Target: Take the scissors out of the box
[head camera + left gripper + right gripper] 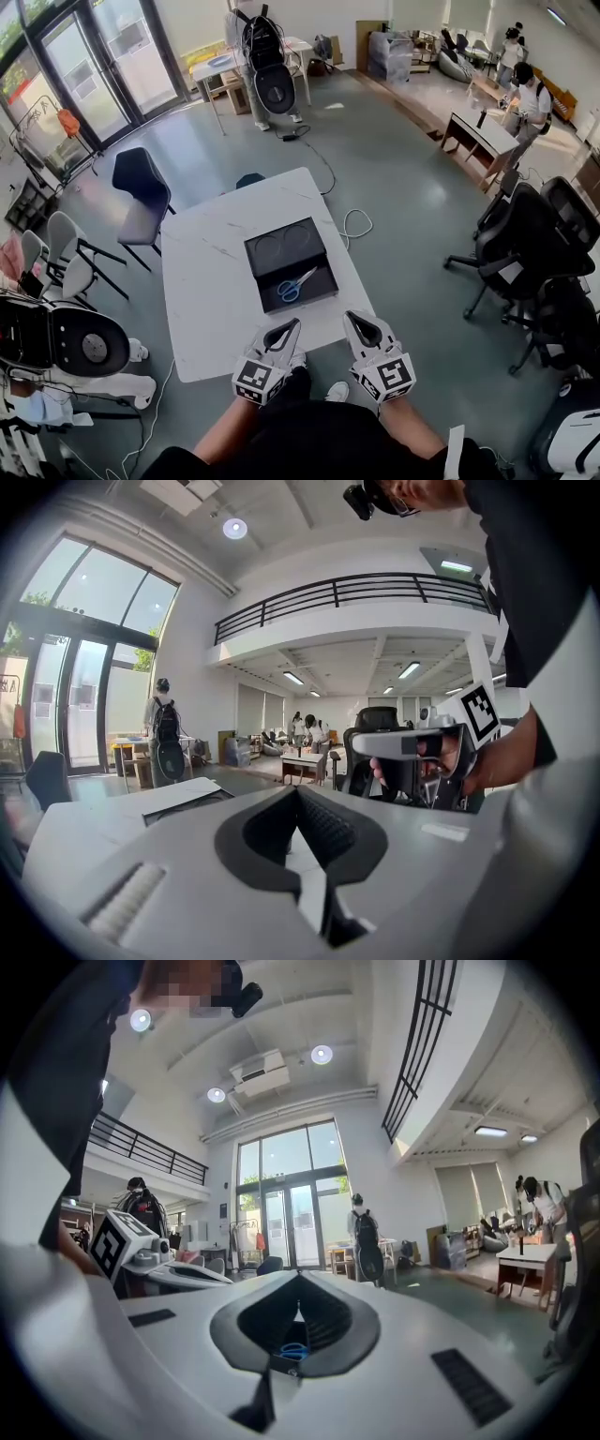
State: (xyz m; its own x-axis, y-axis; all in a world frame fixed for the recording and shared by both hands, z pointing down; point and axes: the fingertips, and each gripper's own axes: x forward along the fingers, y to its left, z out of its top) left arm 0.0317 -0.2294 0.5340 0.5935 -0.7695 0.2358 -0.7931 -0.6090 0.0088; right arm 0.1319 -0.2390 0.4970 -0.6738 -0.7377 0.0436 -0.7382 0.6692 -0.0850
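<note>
Jaws pressed together on left gripper [294,324] and right gripper [350,318], both empty; scissors [296,284] inside box [272,246], untouched.

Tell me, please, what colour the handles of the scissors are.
Blue; the scissors show best in the head view.

This looks like a big open office or lab hall with a high ceiling. It has a wide grey floor [394,197] with a loose cable [323,167], black office chairs [530,234], a white table [206,300], a wooden desk [478,136] where people [530,98] stand, tall glass doors [98,70], and a railed balcony [347,592] of an upper level.
</note>
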